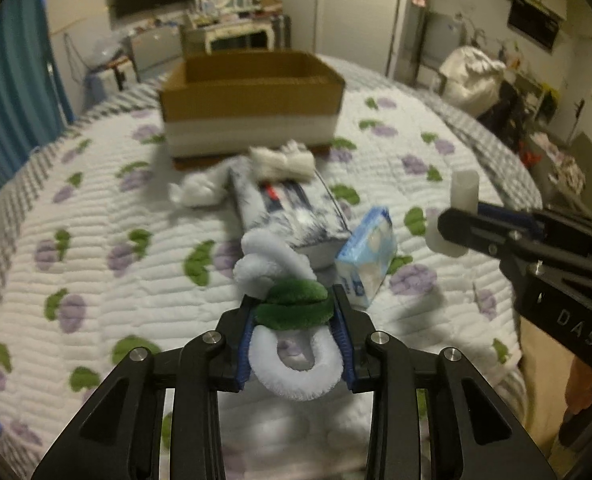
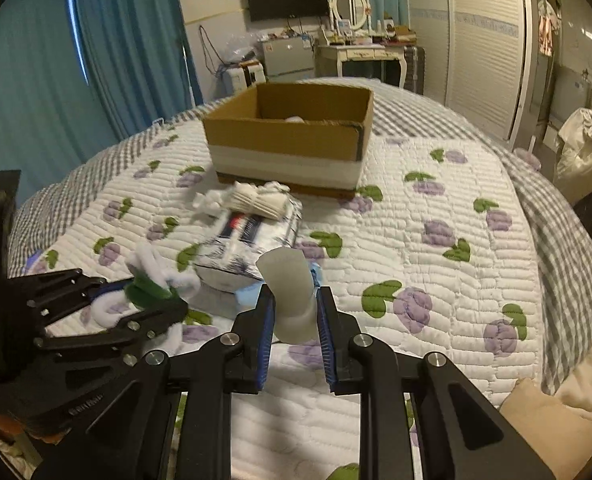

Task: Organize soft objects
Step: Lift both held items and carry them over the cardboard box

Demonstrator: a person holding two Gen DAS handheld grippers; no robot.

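Clamped between the blue pads of the left claw (image 1: 293, 312) is a fuzzy white and green plush piece (image 1: 291, 308), its white loop hanging back toward the camera and its upper curl rising above the fingertips. To its right, the right claw (image 2: 294, 312) grips a pale, translucent soft cylinder (image 2: 289, 292) that stands upright between narrow-set fingers; from the left wrist view this claw (image 1: 452, 224) reaches in from the right edge. Both hover over a quilted bed cover (image 2: 436, 280) with purple and green print. Just ahead lie a patterned flat pack (image 1: 291, 208), a blue tissue packet (image 1: 366, 256) touching its near corner, a white cloth bundle (image 1: 283, 162) on its far end and a crumpled white piece (image 1: 197, 190) beside it. Beyond these sits an open cardboard box (image 2: 291, 140), with bare quilt stretching wide to its right.
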